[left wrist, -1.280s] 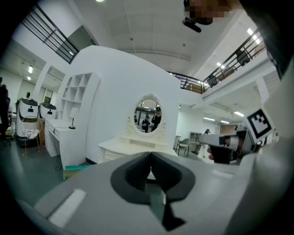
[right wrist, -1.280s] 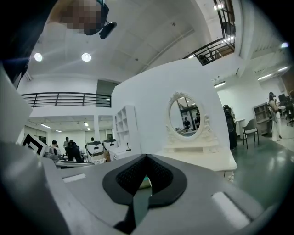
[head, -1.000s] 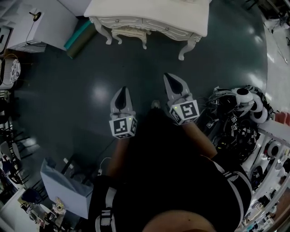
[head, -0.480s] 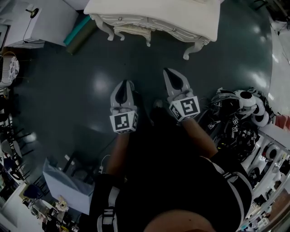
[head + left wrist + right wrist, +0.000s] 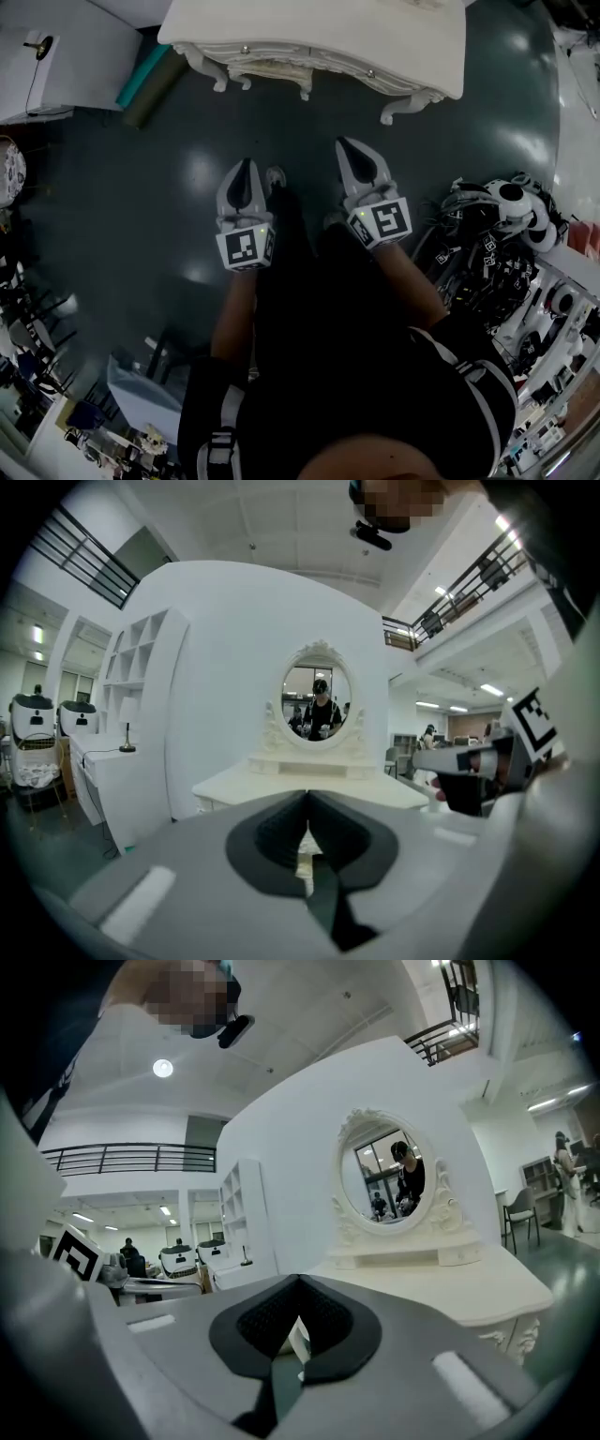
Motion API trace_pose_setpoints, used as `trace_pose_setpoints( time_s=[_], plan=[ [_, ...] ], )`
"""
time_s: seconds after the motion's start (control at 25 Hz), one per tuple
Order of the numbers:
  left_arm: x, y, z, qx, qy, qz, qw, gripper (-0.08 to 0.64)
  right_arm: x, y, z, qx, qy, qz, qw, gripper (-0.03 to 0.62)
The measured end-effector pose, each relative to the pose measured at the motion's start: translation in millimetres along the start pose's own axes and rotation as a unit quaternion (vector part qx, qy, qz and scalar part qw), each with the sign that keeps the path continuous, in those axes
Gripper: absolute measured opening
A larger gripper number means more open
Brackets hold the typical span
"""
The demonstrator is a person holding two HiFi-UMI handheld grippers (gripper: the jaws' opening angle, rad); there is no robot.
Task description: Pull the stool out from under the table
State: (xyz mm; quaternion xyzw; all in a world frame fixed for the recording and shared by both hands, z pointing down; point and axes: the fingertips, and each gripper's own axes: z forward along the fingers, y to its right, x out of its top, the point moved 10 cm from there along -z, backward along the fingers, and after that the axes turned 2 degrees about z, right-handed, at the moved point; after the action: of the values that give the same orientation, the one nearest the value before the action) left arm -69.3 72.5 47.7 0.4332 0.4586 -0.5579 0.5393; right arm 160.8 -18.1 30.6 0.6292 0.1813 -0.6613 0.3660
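Below the head camera, a dark glossy floor (image 5: pixel 141 187) separates the person from a white bench (image 5: pixel 412 47) with carved, curved legs, which stands at the top of the view. The stool (image 5: pixel 272 70) is tucked under this bench, between its legs; only its carved front edge and two front legs show, and both grippers are well apart from it. The left gripper (image 5: pixel 246 169) and the right gripper (image 5: pixel 347 148) are held side by side over the floor, pointing toward the bench, each carrying its marker cube at the rear (left cube (image 5: pixel 244 248), right cube (image 5: pixel 382 223)). In the left gripper view the fingers (image 5: pixel 272 832) are pressed together at the tips with nothing pinched; beyond them lie the bench top (image 5: pixel 234 785) and an oval mirror (image 5: pixel 317 701) in an ornate white frame, and the other gripper shows at the right edge. In the right gripper view the fingers (image 5: pixel 328 1321) are likewise pressed together and empty, with the same mirror (image 5: pixel 394 1180) and bench top (image 5: pixel 450 1283) ahead. A teal roll (image 5: pixel 141 80) lies on the floor just beside the bench's left end, a white cabinet (image 5: pixel 66 56) stands farther left, and a heap of white and black equipment (image 5: pixel 497 234) fills the right side of the floor. One light shoe (image 5: pixel 275 175) shows just beside the left gripper.
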Motion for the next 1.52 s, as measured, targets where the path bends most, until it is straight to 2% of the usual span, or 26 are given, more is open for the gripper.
trace_pose_setpoints(
  time_s=[0.28, 0.48, 0.68, 1.16, 1.28, 1.52],
  plan=[
    [-49, -36, 59, -0.008, -0.014, 0.013, 0.9998, 0.011, -49, 22, 67, -0.018, -0.005, 0.012, 1.0, -0.002],
    [-105, -46, 97, -0.013, -0.028, 0.012, 0.9995, 0.011, -111, 47, 97, -0.027, -0.016, 0.01, 0.999, -0.002],
    [-173, -61, 140, -0.022, -0.031, 0.017, 0.9991, 0.011, -180, 72, 135, -0.039, -0.031, 0.016, 0.999, -0.002],
    [-344, -101, 222, -0.026, -0.007, 0.001, 0.9996, 0.011, -350, 121, 221, -0.047, -0.015, 0.023, 0.998, -0.002],
    [-387, -112, 237, -0.029, -0.016, 0.009, 0.9994, 0.011, -389, 131, 238, -0.053, -0.007, 0.025, 0.998, -0.002],
    [-467, -131, 267, -0.031, -0.001, 0.016, 0.9994, 0.011, -467, 156, 267, -0.059, 0.008, 0.015, 0.998, -0.002]
  ],
)
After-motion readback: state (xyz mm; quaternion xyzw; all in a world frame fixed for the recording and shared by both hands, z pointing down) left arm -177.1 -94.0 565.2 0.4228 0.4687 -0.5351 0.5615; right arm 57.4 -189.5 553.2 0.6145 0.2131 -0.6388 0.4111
